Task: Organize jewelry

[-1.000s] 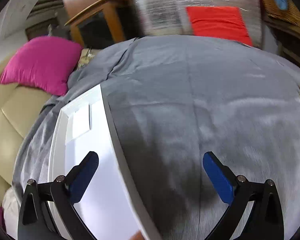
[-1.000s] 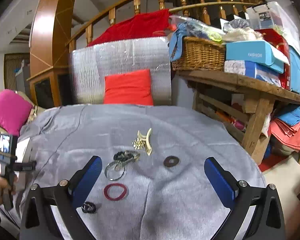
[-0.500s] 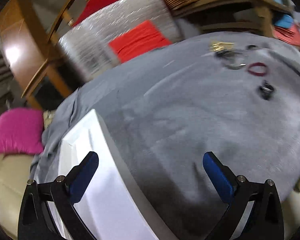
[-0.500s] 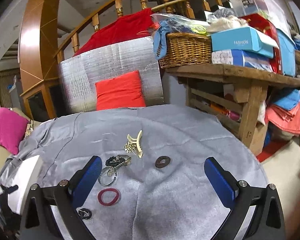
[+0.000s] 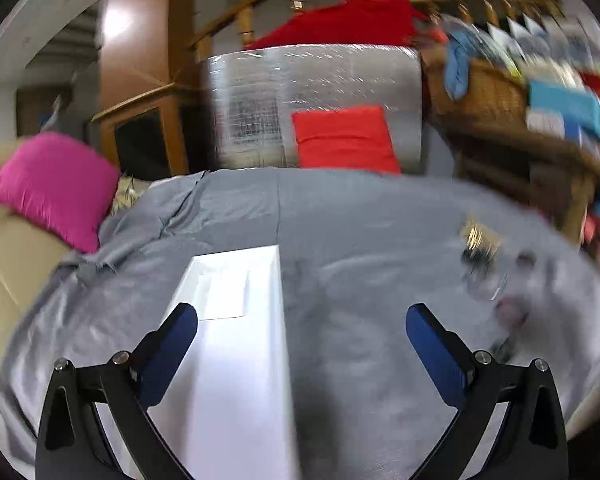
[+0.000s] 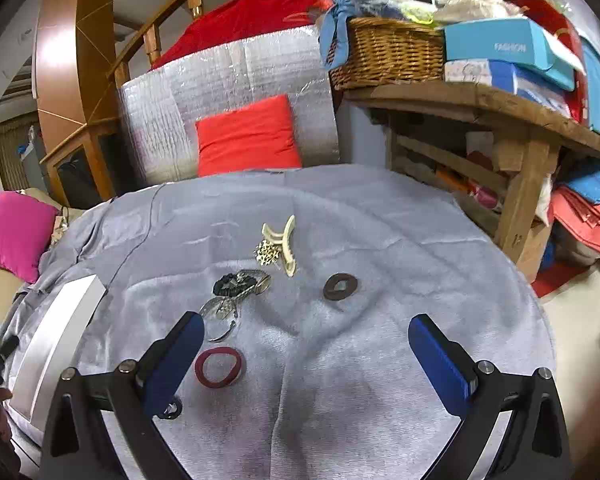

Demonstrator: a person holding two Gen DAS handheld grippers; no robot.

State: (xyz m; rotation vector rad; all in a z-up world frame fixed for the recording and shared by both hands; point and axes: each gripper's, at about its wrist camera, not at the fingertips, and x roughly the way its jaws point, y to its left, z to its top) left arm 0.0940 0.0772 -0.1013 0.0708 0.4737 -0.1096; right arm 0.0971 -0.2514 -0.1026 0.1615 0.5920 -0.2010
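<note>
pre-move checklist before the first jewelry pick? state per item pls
1. Right gripper open and empty: ok.
2. Left gripper open and empty: ok.
3. White box in view below the left gripper: ok; open or lidded: cannot tell.
4. Red hair tie lies alone on the grey cloth, nearest the right gripper: ok.
5. Bracelets separated for a single pick: not ok, they overlap.
6. Left camera sharp enough to aim: not ok, motion blur.
</note>
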